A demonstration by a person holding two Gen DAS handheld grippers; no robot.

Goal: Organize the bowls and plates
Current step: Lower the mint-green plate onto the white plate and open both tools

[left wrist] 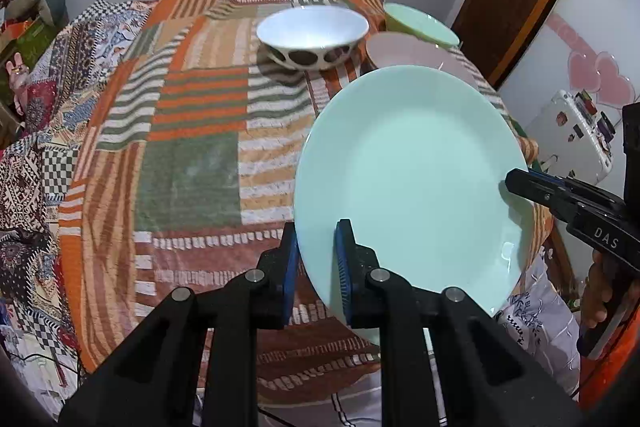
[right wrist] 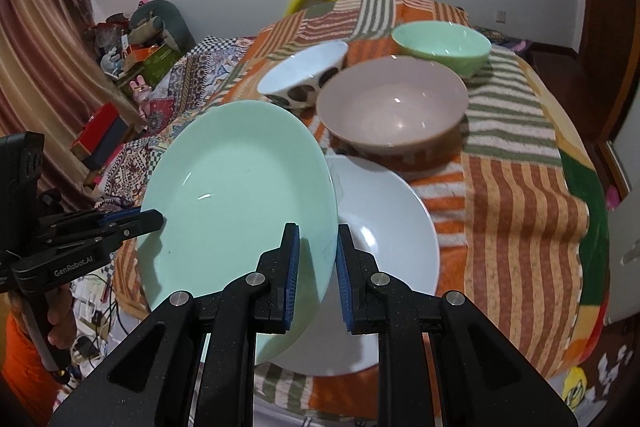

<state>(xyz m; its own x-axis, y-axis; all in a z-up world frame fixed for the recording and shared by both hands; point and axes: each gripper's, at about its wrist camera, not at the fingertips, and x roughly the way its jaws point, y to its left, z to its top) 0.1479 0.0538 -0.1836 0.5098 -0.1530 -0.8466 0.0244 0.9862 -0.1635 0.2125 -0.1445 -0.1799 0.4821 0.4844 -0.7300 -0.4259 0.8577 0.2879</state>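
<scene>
A mint green plate is held tilted above the table, over a white plate. My left gripper is shut on its left rim; it shows from the side in the right wrist view. My right gripper is shut on its right rim; it shows in the left wrist view. Behind stand a white spotted bowl, a beige-pink bowl and a mint green bowl.
A striped patchwork cloth covers the round table. A fridge stands on the right. Boxes and clutter lie by the curtain at the left.
</scene>
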